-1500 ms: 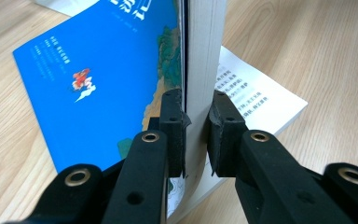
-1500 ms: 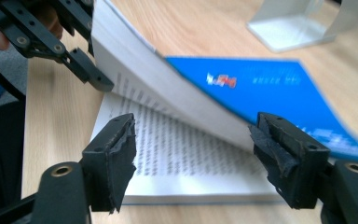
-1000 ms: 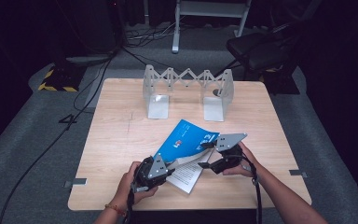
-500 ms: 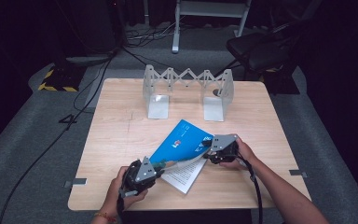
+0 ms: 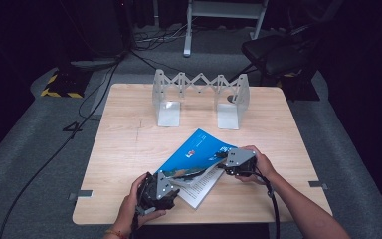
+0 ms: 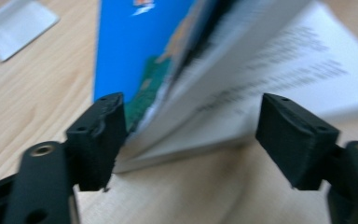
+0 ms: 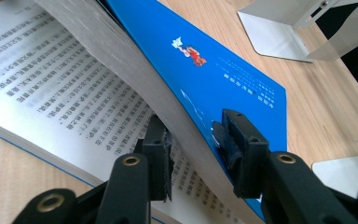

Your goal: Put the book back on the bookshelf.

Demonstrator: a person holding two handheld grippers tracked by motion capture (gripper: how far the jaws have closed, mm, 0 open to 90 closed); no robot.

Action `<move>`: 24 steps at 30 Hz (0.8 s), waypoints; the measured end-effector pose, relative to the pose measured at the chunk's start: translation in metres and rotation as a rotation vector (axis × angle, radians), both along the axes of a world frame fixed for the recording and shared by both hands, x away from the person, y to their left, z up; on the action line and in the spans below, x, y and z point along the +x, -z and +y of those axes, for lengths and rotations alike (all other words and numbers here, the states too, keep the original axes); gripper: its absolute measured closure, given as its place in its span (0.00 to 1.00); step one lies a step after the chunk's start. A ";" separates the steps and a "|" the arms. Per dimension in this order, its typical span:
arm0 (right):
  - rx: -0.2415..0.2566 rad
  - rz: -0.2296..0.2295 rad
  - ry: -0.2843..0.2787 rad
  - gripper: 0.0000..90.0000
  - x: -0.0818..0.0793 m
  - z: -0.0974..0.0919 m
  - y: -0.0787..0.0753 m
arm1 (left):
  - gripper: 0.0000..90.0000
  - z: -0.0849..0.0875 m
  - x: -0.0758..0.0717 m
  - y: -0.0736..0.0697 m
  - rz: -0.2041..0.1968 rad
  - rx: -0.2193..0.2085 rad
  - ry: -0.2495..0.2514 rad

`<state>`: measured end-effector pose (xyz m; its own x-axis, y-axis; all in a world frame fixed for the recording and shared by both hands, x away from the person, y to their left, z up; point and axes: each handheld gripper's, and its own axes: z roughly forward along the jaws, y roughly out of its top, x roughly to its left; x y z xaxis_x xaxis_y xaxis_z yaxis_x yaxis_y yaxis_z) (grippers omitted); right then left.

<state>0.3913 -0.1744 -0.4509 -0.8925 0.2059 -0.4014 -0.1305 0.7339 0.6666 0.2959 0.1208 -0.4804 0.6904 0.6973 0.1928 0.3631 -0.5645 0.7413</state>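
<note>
Blue book (image 5: pixel 199 154) lying open near the table's (image 5: pixel 129 144) front edge, right of centre. Right gripper (image 7: pixel 193 140) clamped on the raised cover and front pages, jaws just closing. Left gripper (image 6: pixel 191 130) released, jaws just opening, astride the book's near corner; contact apparently none, view blurred.

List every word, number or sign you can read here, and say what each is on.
"4": marked on the grey floor mat left of the table.
Blue book cover: white lettering and a small picture, too small to read.
Open book page: lines of printed characters, too blurred to read.
</note>
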 end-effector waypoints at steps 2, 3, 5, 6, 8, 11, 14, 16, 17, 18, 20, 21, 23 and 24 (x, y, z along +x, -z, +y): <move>-0.002 0.002 0.006 0.73 -0.004 -0.001 -0.001 | 0.43 0.000 0.003 0.000 0.002 -0.009 -0.005; -0.003 0.003 0.012 0.73 -0.006 -0.002 -0.001 | 0.50 -0.001 0.011 -0.001 0.005 -0.023 -0.010; -0.004 0.004 0.016 0.74 -0.009 -0.004 -0.002 | 0.52 -0.005 0.019 0.000 0.004 -0.016 0.006; -0.002 0.007 0.018 0.74 -0.011 -0.006 -0.002 | 0.56 -0.008 0.022 0.000 -0.008 -0.006 0.015; 0.003 0.012 0.031 0.75 -0.015 -0.010 -0.004 | 0.61 -0.013 0.030 -0.001 -0.002 -0.010 0.045; 0.011 0.024 0.052 0.76 -0.019 -0.017 -0.004 | 0.63 -0.023 0.043 -0.003 0.004 -0.001 0.103; 0.011 0.027 0.091 0.76 -0.022 -0.026 -0.004 | 0.64 -0.029 0.051 -0.004 0.012 -0.008 0.129; 0.018 0.030 0.113 0.76 -0.023 -0.034 -0.006 | 0.64 -0.036 0.063 -0.006 0.023 -0.028 0.168; 0.018 0.030 0.113 0.76 -0.023 -0.034 -0.006 | 0.64 -0.036 0.063 -0.006 0.023 -0.028 0.168; 0.021 0.032 0.122 0.77 -0.023 -0.037 -0.007 | 0.64 -0.040 0.068 -0.006 0.025 -0.029 0.188; 0.018 0.036 0.144 0.77 -0.023 -0.044 -0.008 | 0.64 -0.046 0.077 -0.007 0.032 -0.024 0.216; 0.017 0.039 0.156 0.77 -0.022 -0.048 -0.008 | 0.64 -0.050 0.083 -0.007 0.040 -0.028 0.227; 0.021 0.042 0.184 0.77 -0.020 -0.054 -0.008 | 0.64 -0.055 0.091 -0.008 0.041 -0.022 0.249; 0.021 0.049 0.197 0.77 -0.019 -0.057 -0.008 | 0.64 -0.058 0.094 -0.008 0.047 -0.020 0.253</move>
